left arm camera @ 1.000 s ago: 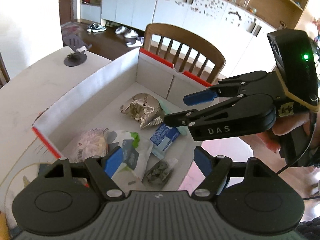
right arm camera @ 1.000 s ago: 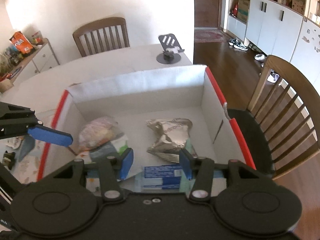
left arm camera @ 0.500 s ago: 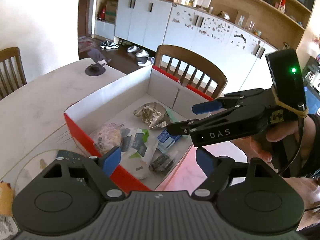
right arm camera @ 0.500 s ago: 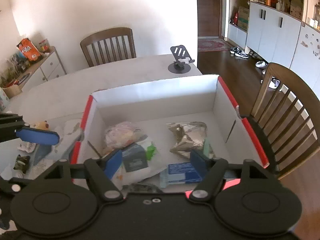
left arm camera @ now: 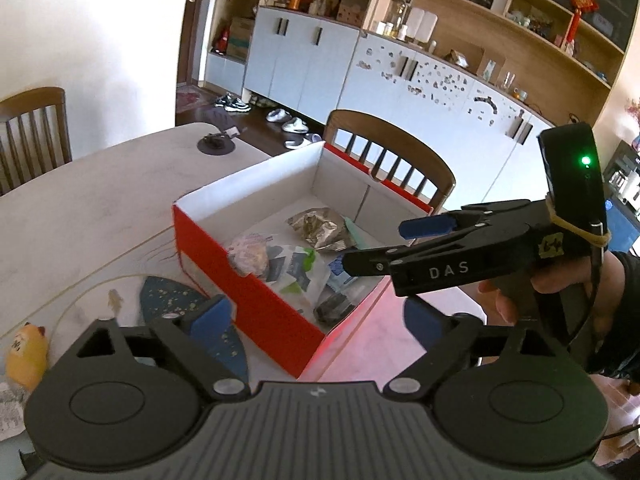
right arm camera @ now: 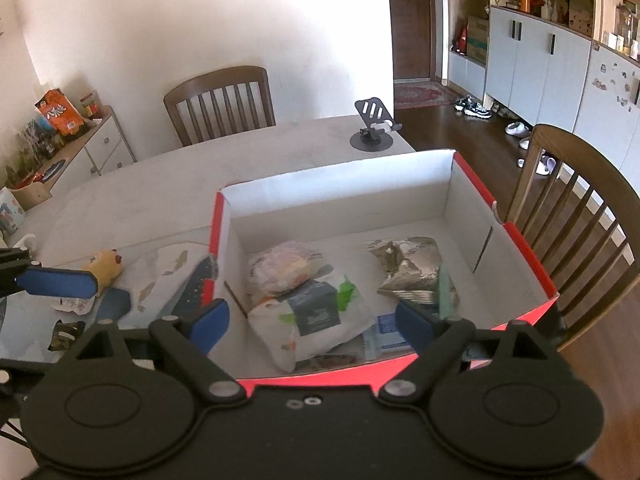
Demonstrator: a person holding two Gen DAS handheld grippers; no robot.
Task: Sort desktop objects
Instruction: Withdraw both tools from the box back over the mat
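We have drawn both grippers back from the red box [right arm camera: 532, 264] — left gripper [left arm camera: 316, 320] and right gripper [right arm camera: 312, 322] have just been opening, nothing between their jaws.

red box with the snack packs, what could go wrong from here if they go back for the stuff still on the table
The red box sits at the table's corner beside a chair; a nudge might slide it off. Both grippers, left and right, whose jaws have just been opening with nothing between them, hover close together and could collide. The yellow toy and small dark wrapper lie among paper scraps, so a grab may catch paper.
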